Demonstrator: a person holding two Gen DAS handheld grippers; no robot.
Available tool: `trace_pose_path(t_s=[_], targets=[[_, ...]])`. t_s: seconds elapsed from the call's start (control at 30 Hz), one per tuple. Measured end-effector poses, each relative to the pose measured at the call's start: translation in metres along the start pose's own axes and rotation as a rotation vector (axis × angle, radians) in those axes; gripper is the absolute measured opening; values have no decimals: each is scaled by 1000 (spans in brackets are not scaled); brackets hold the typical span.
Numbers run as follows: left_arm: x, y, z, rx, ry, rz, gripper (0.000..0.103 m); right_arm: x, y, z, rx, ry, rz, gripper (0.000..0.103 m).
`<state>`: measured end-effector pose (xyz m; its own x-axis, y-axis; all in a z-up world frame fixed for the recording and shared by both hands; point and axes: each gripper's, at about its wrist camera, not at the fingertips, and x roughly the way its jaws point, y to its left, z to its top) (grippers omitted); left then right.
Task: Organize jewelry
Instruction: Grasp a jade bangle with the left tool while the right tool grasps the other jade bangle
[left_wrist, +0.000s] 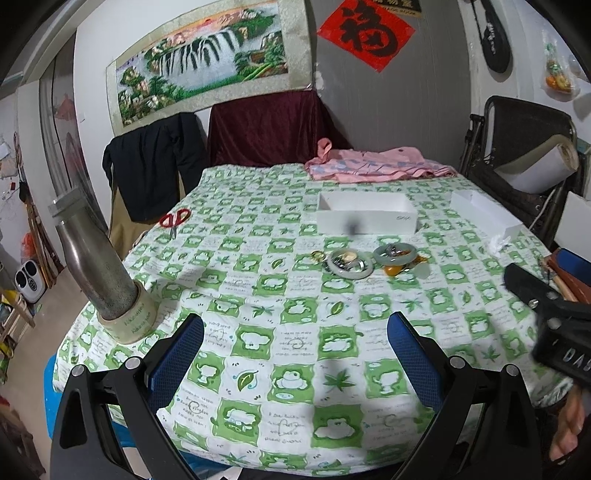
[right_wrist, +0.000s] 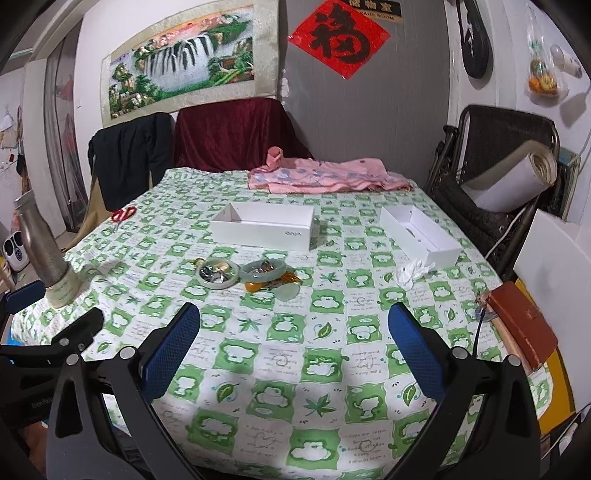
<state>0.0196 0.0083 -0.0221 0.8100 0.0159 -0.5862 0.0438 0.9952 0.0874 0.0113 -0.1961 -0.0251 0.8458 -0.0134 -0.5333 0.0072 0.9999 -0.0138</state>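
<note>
A heap of jewelry lies mid-table on the green-and-white cloth: a pale jade bangle (left_wrist: 349, 265) (right_wrist: 216, 275), a second jade bangle (left_wrist: 394, 254) (right_wrist: 263, 270), an amber pendant (left_wrist: 392, 271) (right_wrist: 255, 286) and small gold pieces (left_wrist: 317, 254). An open white box (left_wrist: 365, 218) (right_wrist: 264, 225) stands just behind the heap. A second white box (left_wrist: 484, 216) (right_wrist: 419, 236) lies to the right. My left gripper (left_wrist: 295, 354) is open and empty, well short of the heap. My right gripper (right_wrist: 295, 350) is open and empty, also short of it.
A steel bottle (left_wrist: 92, 258) (right_wrist: 38, 243) stands in a tape roll at the table's left edge. Red scissors (left_wrist: 173, 219) (right_wrist: 123, 215) lie far left. Pink cloth (left_wrist: 373, 166) lies at the back. A brown wallet (right_wrist: 524, 325) and crumpled tissue (right_wrist: 410, 273) sit right.
</note>
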Motion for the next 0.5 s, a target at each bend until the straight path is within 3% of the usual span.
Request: trace_pose_path(t_s=[0.23, 0.4, 0.5], targets=[[60, 15, -10, -18, 110, 25, 98, 59, -33, -16, 89, 136, 46, 97], [109, 15, -17, -9, 247, -46, 97, 99, -34, -20, 45, 208, 33, 97], [128, 9, -12, 11, 283, -68, 97, 115, -31, -15, 2, 212, 15, 97]])
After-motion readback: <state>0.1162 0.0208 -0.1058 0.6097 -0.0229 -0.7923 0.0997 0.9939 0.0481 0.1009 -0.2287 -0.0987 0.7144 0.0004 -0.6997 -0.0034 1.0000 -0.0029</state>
